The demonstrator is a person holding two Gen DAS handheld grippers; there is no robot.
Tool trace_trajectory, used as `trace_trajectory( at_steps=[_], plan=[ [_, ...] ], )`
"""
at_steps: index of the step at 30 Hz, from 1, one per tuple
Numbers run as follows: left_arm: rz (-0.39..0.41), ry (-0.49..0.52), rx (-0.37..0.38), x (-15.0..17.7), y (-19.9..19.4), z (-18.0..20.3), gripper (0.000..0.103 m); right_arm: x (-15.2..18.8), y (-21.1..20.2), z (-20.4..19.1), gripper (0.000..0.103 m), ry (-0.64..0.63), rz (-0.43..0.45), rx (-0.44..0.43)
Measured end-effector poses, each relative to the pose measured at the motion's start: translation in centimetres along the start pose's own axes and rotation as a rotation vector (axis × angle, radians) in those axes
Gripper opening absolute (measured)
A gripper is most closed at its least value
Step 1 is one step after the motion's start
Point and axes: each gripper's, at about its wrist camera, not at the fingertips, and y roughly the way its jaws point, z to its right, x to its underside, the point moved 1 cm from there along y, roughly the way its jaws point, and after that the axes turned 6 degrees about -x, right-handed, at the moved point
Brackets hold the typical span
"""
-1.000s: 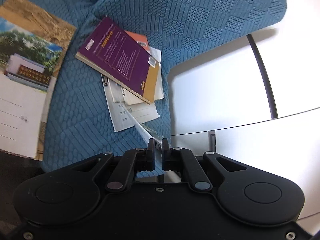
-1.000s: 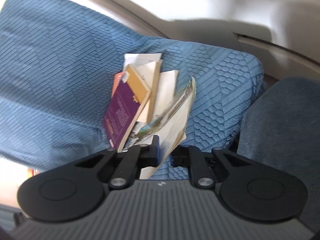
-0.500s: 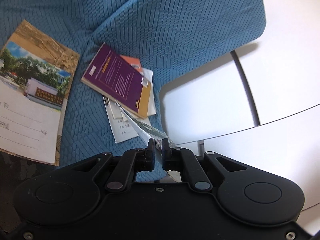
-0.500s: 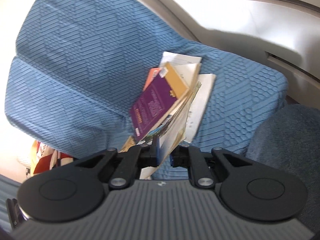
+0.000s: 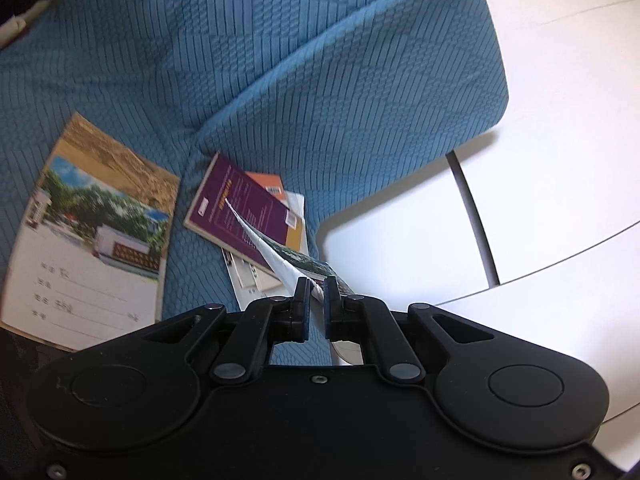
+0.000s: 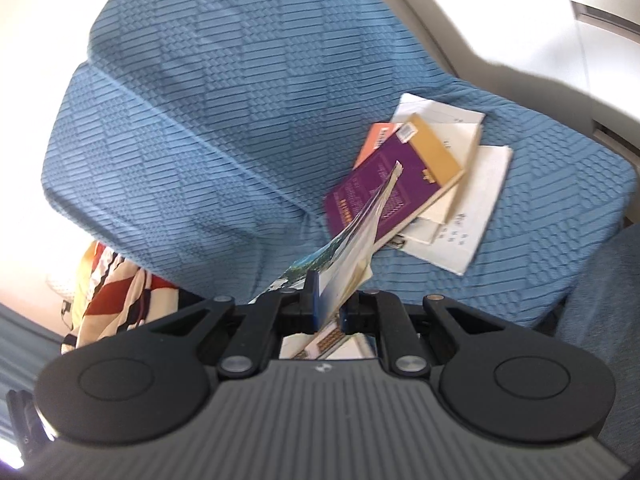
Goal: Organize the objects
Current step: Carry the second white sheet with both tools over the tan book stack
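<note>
Over the blue-covered seat, both grippers carry one thin booklet edge-on between them. Since a second ago it has risen: then its far end lay low among the pile; now the tip hangs above the purple book, clear of the heap. Both wrist views have also drawn back, showing more cushion. My reading: the lift-off is finished and the carry toward a resting spot is under way.

Left gripper: jaws nearly closed, pinching the booklet's near corner, only the paper's thickness between the pads. Right gripper: also clamped on the booklet, gap a little wider, the sheet bowing out of it.

Pile: purple book on top, orange cover beneath it, white papers underneath. Second large landscape-cover booklet lies flat, left of the pile and apart from it — a likely partner for the carried one, though I cannot say where it will go.
</note>
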Motion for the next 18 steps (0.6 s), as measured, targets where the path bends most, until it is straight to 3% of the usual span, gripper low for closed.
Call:
trace_trajectory(
  at_steps=[18],
  plan=[
    [0.103,-0.028,-0.007,-3.0,-6.0,-4.8,0.005,3.5,4.3,-7.0,0.012,-0.106,-0.056,-0.063]
  ],
)
